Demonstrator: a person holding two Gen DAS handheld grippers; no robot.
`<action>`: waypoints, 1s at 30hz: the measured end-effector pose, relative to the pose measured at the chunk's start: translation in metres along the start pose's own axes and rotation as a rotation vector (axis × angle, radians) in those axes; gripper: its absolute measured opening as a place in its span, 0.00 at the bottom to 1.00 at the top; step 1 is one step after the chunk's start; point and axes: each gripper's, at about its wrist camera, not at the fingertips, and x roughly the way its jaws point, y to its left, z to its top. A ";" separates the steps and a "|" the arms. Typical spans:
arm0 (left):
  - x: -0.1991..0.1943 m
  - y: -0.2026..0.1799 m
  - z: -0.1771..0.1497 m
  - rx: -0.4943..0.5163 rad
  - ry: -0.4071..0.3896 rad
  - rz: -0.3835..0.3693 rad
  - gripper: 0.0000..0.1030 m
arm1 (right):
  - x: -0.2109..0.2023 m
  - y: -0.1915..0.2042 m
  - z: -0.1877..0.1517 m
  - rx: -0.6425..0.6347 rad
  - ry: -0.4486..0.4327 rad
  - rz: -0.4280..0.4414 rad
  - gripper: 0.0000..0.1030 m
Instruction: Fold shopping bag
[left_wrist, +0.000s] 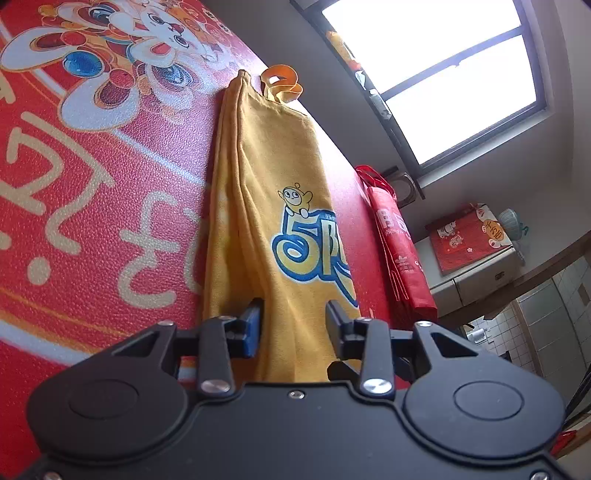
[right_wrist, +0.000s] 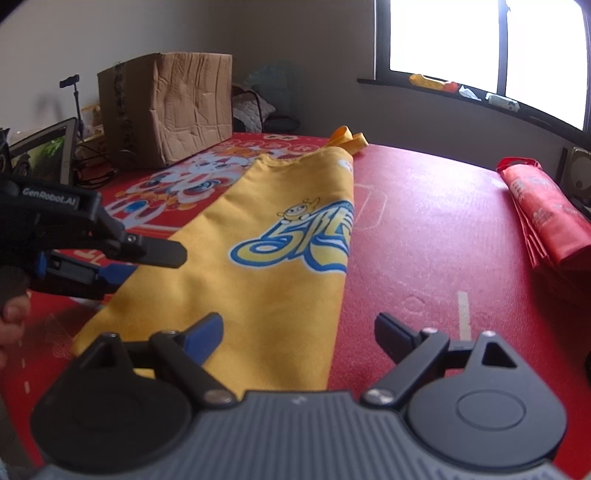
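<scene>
Yellow shopping bag lies flat on the red printed mat, folded lengthwise into a long strip, blue logo facing up, orange handles at the far end. Left gripper sits at the bag's near end, jaws spread, fabric between them but not pinched. Right gripper is spread wide, one finger over the bag's near corner, the other over bare mat. Only the right wrist view shows the left gripper from the side, at the bag's left edge, plus a cardboard box and a laptop beyond the mat. Left wrist view alone shows the mat's rabbit print. Both show a folded red bag well apart, near the window.
</scene>
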 end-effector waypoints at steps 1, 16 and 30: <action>0.000 -0.001 0.000 0.003 -0.001 0.001 0.08 | 0.000 0.000 0.000 0.001 -0.002 0.002 0.87; -0.014 -0.013 -0.001 0.082 -0.046 0.060 0.05 | -0.007 0.000 -0.001 0.006 -0.026 0.028 0.87; -0.013 -0.001 -0.003 0.103 -0.052 0.092 0.05 | -0.012 -0.003 -0.002 -0.005 -0.025 0.014 0.87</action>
